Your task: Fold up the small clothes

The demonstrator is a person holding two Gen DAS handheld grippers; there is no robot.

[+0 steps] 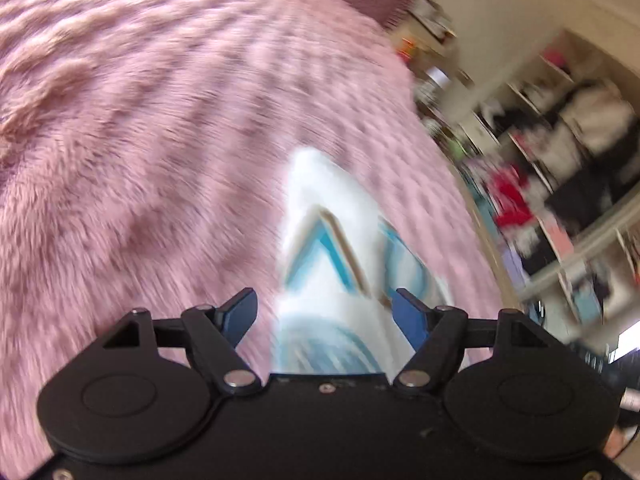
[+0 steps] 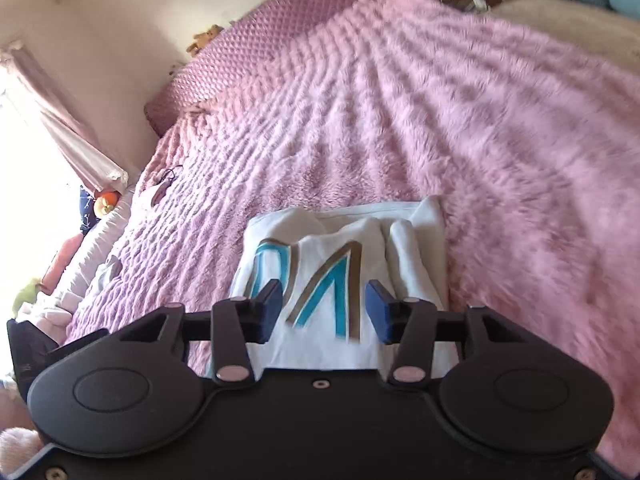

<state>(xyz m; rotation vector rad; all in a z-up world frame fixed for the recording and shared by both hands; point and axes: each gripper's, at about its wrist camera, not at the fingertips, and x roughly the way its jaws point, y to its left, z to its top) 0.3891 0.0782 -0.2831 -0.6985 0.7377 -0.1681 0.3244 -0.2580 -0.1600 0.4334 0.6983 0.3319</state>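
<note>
Each claw, left (image 1: 326, 310) and right (image 2: 323, 312), stands open, pads clear, over the white garment (image 2: 344, 248) lying partly folded on the pink fleece bed (image 2: 500, 152). Soft, light and limp; probably best pinched at a doubled edge.

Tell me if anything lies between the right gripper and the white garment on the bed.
Nothing visible does. The white garment lies partly folded on the pink blanket, directly ahead of the right gripper, whose open fingers frame its teal lettering with no other object between.
</note>
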